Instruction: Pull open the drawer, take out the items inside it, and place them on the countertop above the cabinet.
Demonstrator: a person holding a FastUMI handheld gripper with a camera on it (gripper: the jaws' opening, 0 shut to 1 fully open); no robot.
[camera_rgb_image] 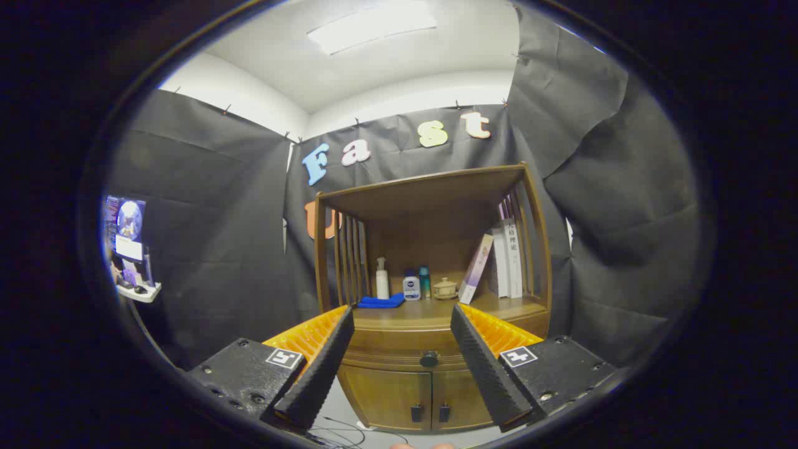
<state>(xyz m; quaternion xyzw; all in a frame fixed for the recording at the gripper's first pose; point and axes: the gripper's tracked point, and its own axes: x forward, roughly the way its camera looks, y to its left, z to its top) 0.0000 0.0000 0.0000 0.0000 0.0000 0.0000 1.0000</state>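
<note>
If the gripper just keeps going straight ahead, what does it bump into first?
Probably the drawer front, near its round knob, centred between the open gripper fingers. Depth is hard to judge.

Tongs (402, 318) spread wide, empty, well short of the closed drawer (399, 357) and its knob (429, 358).

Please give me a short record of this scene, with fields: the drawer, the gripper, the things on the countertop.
drawer: shut, dark knob at its front
gripper: jaws open, holding nothing, apart from the cabinet, knob between them
countertop: blue cloth, white pump bottle, two small bottles, lidded jar, books
</note>
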